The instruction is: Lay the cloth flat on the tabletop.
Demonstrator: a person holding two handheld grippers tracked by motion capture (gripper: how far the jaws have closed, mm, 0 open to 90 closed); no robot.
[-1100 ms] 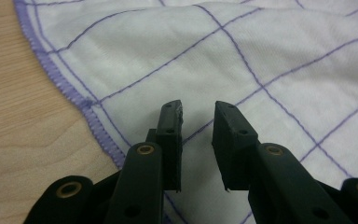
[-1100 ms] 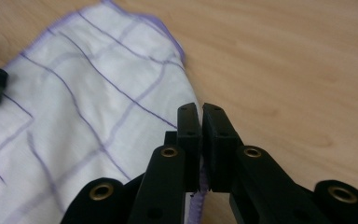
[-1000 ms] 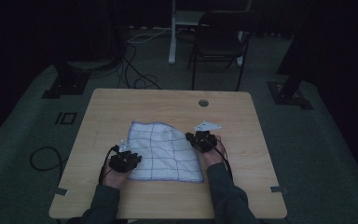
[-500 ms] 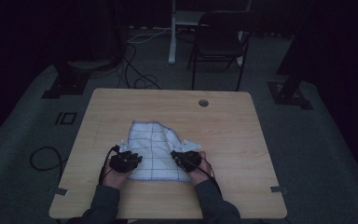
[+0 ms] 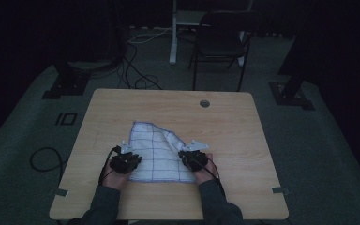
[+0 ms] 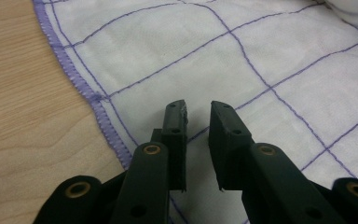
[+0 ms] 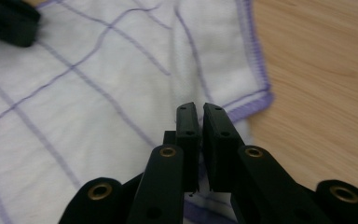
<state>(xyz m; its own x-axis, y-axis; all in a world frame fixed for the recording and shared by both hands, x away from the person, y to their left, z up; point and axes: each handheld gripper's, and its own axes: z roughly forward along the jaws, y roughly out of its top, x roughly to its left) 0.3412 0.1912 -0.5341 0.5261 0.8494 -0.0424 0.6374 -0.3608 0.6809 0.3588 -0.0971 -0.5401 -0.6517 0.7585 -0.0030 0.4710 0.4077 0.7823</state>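
A white cloth (image 5: 155, 147) with a purple grid and purple hem lies on the wooden table (image 5: 243, 122), its right side folded over. My left gripper (image 5: 131, 157) sits at the cloth's near-left part. Its jaws (image 6: 198, 109) have just been closing; a gap remains, with nothing in it and cloth (image 6: 242, 56) lying flat below. My right gripper (image 5: 191, 157) rests at the near-right edge. Its tips (image 7: 199, 109) stand a thin slit apart, and a crease of the cloth (image 7: 98, 70) runs up into them beside the hemmed corner.
Bare wood (image 6: 23, 93) lies left of the hem, and more wood (image 7: 326, 70) right of the folded corner. A round cable hole (image 5: 205, 103) sits at the table's far side. Beyond the table stand a dark chair (image 5: 220, 42) and floor cables (image 5: 136, 70).
My right gripper came toward the person and slightly left, bringing the cloth's far-right corner over so that side lies folded. The left hand stayed put.
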